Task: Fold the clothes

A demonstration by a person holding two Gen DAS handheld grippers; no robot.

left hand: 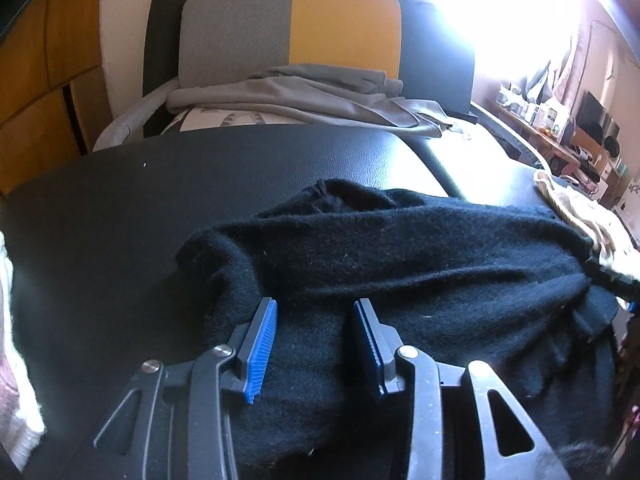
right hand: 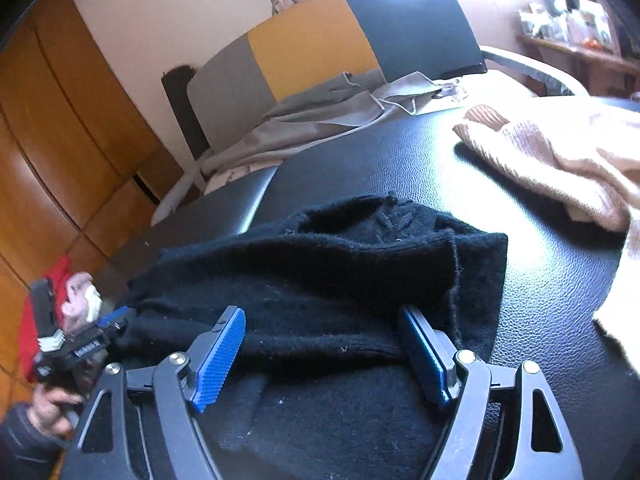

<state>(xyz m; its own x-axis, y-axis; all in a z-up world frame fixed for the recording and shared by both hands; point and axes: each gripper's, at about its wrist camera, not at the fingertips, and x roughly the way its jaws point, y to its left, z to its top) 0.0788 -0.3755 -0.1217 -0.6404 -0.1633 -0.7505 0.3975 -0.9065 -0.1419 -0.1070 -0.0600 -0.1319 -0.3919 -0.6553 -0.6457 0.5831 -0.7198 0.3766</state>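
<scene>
A black knitted sweater (left hand: 400,264) lies bunched on a black leather surface (left hand: 120,208); it also shows in the right wrist view (right hand: 340,280). My left gripper (left hand: 316,308) is open, its blue-padded fingers (left hand: 262,344) over the near left part of the sweater, nothing between them. My right gripper (right hand: 322,316) is open wide over the sweater's near right part, fingers (right hand: 220,356) resting on or just above the knit. The left gripper (right hand: 108,324) appears at the left edge of the right wrist view, at the sweater's left end.
A beige knitted garment (right hand: 560,168) lies on the surface to the right. A grey garment (left hand: 304,96) lies on a seat with a grey and yellow back (left hand: 288,28) behind. Wooden cupboards (right hand: 60,140) stand at left. White and red clothes (right hand: 76,300) lie at far left.
</scene>
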